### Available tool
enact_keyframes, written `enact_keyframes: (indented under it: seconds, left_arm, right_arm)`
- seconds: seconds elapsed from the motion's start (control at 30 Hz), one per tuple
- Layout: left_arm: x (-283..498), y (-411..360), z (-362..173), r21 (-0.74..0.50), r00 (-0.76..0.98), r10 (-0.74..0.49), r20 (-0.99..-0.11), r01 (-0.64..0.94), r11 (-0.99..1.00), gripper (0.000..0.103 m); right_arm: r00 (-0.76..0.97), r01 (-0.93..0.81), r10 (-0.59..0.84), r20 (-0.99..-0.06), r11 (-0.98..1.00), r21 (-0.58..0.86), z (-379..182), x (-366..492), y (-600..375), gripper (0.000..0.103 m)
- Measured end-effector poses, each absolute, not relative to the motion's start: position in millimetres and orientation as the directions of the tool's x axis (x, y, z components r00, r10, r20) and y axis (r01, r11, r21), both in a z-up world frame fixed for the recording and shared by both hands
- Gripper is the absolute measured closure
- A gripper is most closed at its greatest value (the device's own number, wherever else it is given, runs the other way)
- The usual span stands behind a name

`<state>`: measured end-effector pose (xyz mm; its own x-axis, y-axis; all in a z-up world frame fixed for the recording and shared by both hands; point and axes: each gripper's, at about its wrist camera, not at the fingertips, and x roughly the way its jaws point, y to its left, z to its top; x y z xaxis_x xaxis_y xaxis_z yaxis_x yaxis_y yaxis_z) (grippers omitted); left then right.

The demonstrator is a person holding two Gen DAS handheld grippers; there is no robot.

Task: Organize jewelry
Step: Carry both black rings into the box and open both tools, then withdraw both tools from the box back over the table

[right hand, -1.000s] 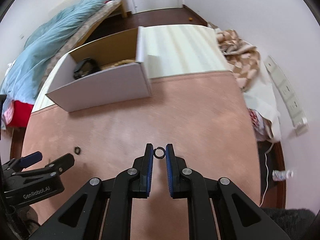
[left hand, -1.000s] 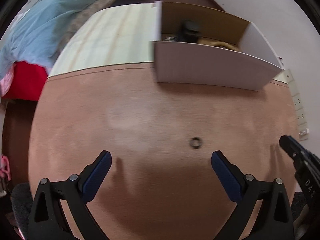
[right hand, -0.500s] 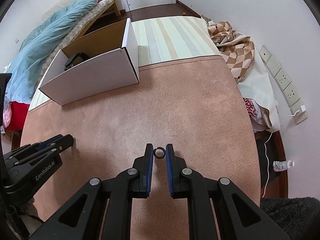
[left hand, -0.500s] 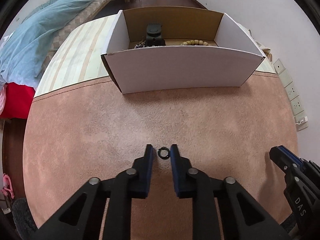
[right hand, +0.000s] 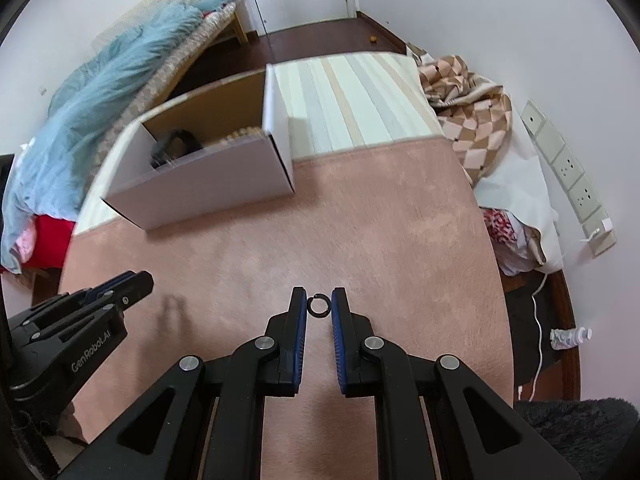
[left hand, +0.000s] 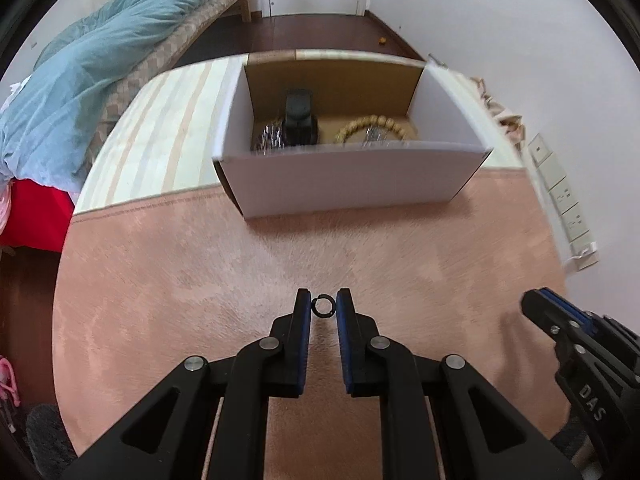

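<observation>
Black metal, by the look of it: each gripper has a small dark ring pinched between its blue-padded fingertips. The left gripper [left hand: 324, 306] is closed on one ring [left hand: 323, 306], held above the pink carpet [left hand: 168, 280] with the cardboard box [left hand: 348, 184] straight ahead and well apart. The right gripper [right hand: 319, 305] is closed on a second ring [right hand: 319, 305], also above the carpet, with the box off to its left.

Both rings look like thin, plain hoops with a tiny break at the top of the circle, so they may be small hoop earrings or open rings; I cannot tell which. Each stands with its open face toward the camera and is gripped across its width, one pad on each outer edge.

I would judge them nearly weightless and rigid, but smooth and rounded, so they could squirt out of the pads or twist if the squeeze eases unevenly. The present hold across the widest part seems the sensible one. Being so slight, a dropped ring would sink into the carpet pile and be hard to find.

Inside the box I can make out a bracelet of pale wooden beads [left hand: 376, 126], a black watch-like piece [left hand: 299, 120] and something silvery and chain-like [left hand: 270, 138]. Getting each ring over the near wall before letting go looks like the remaining job.
</observation>
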<state>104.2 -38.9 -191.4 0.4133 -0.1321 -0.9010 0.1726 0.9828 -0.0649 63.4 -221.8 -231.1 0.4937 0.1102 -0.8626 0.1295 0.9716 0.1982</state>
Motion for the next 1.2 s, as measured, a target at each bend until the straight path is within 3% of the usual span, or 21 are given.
enact_keyframes:
  seconds: [0.2,0.4,0.9,1.0,1.07,1.13,1.2]
  left_arm:
    - [127.7,-27.4,-146.8,-0.169,0.419,-0.235,-0.877,0.189,0.967,0.093]
    - [190.6,-25.8,-118.4,-0.197,0.408,-0.268,-0.873,0.209,0.958,0.093]
    - [284.2,-27.6,-128.1,-0.205,0.281,-0.237,-0.930,0.139,0.969,0.091]
    - [283.7,-24.2,-124.6,-0.165,0.305,-0.201,-0.931,0.137,0.977,0.078]
    - [281.8,-21.4,-122.2,-0.150,0.323,-0.187,-0.928,0.133,0.980,0.053]
    - [278.0,-16.2,-118.6,-0.119,0.350,-0.155,-0.924,0.122,0.985,0.039]
    - [273.0,-10.6,-116.0,-0.093,0.374,-0.129,-0.918,0.115,0.989,0.039]
  right_arm:
    - [0.568,0.070,0.152,-0.809,0.970,0.231,-183.2,92.5,-215.8,0.090]
    - [0.588,0.010,0.201,-0.784,0.967,0.255,-155.6,157.2,-206.3,0.090]
    - [0.391,0.020,0.288,-0.874,0.947,0.321,-184.4,264.3,-215.2,0.088]
    - [0.402,0.019,0.282,-0.871,0.948,0.316,-179.5,260.8,-218.8,0.076]
    - [0.412,0.017,0.276,-0.868,0.950,0.311,-175.9,258.0,-219.9,0.075]
    - [0.423,0.020,0.253,-0.870,0.958,0.288,-171.8,253.0,-220.5,0.074]
    - [0.430,0.023,0.228,-0.873,0.964,0.263,-168.7,247.8,-220.0,0.066]
